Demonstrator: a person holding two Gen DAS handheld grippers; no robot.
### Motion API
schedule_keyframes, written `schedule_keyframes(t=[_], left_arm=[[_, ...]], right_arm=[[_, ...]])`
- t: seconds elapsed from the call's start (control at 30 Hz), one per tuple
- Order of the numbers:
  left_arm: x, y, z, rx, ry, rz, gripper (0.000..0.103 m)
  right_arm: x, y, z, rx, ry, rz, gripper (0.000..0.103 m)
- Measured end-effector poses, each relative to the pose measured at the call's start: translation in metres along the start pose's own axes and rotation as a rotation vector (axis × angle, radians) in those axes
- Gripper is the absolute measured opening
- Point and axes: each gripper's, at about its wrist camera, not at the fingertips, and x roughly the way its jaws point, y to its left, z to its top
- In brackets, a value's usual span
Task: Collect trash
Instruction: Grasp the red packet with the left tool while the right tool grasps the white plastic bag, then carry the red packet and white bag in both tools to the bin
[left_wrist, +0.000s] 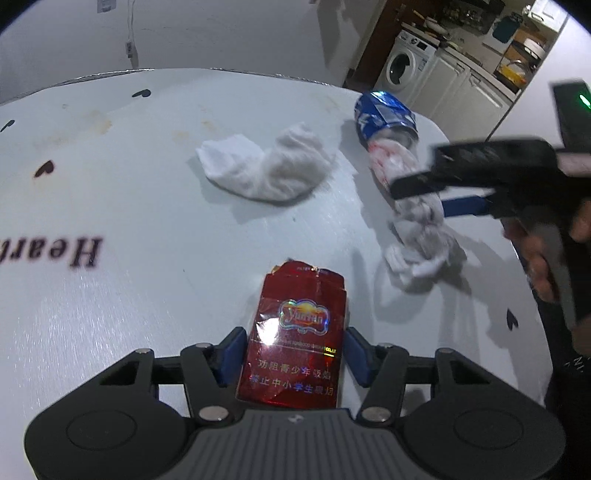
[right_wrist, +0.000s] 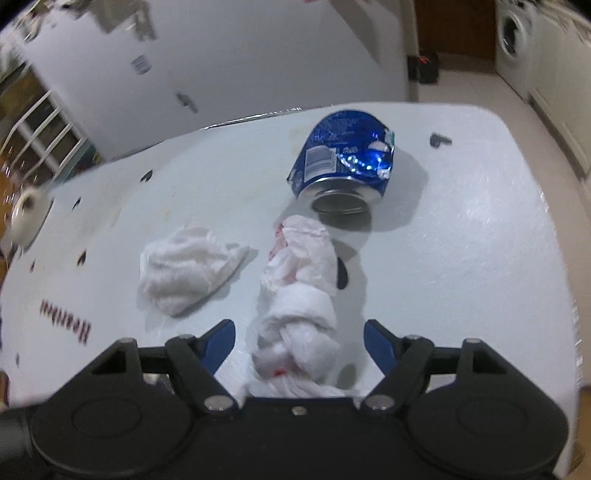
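Note:
My left gripper (left_wrist: 294, 338) is shut on a crumpled red cigarette pack (left_wrist: 295, 362), which stands up between the blue pads above the white table (left_wrist: 129, 295). My right gripper (right_wrist: 299, 338) is open, its blue pads on either side of a twisted white wad of tissue and thin plastic (right_wrist: 295, 295) without touching it. In the left wrist view that right gripper (left_wrist: 428, 199) reaches in from the right over the same wad (left_wrist: 417, 236). A crushed blue can (right_wrist: 343, 158) lies on its side just beyond the wad. A second crumpled white tissue (right_wrist: 188, 266) lies to the left.
The table's right edge (left_wrist: 528, 295) curves close to the wad, and a hand (left_wrist: 543, 258) holds the right gripper there. A washing machine (left_wrist: 404, 61) and kitchen cabinets stand beyond the table. A white roll (right_wrist: 27, 214) sits at the table's far left edge.

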Motion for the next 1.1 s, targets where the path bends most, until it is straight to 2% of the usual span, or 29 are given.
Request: schedule_keyframes(t=[0.03, 0.17, 0.37, 0.47, 0.63, 0.9, 0.97, 1.03, 1.1], left_arm=[[0.0, -0.003, -0.002, 0.001, -0.001, 0.009, 0.057], [0.0, -0.008, -0.003, -0.013, -0.011, 0.039, 0.058], [0.002, -0.01, 0.0, -0.048, -0.016, 0.074, 0.058], [0.004, -0.013, 0.001, -0.04, -0.012, 0.092, 0.063], [0.01, -0.02, 0.003, -0.012, -0.012, 0.134, 0.07], [0.016, -0.029, 0.001, 0.07, -0.009, 0.19, 0.071], [0.016, -0.029, 0.0, 0.073, -0.011, 0.193, 0.068], [0.014, -0.03, 0.0, 0.075, -0.018, 0.196, 0.055], [0.012, -0.029, 0.0, 0.065, -0.018, 0.191, 0.054]], right_arm=[[0.004, 0.001, 0.001, 0.017, 0.004, 0.002, 0.076], [0.017, 0.011, -0.005, 0.028, 0.022, -0.04, 0.051], [0.01, 0.016, -0.02, -0.08, 0.03, -0.035, 0.049], [0.001, 0.012, -0.031, -0.119, 0.043, -0.024, 0.049], [-0.014, 0.006, -0.05, -0.16, 0.062, -0.035, 0.049], [-0.033, 0.001, -0.077, -0.189, 0.091, -0.032, 0.049], [-0.036, 0.001, -0.081, -0.196, 0.1, -0.034, 0.049], [-0.039, 0.002, -0.086, -0.209, 0.104, -0.044, 0.049], [-0.042, 0.002, -0.09, -0.216, 0.11, -0.047, 0.049]])
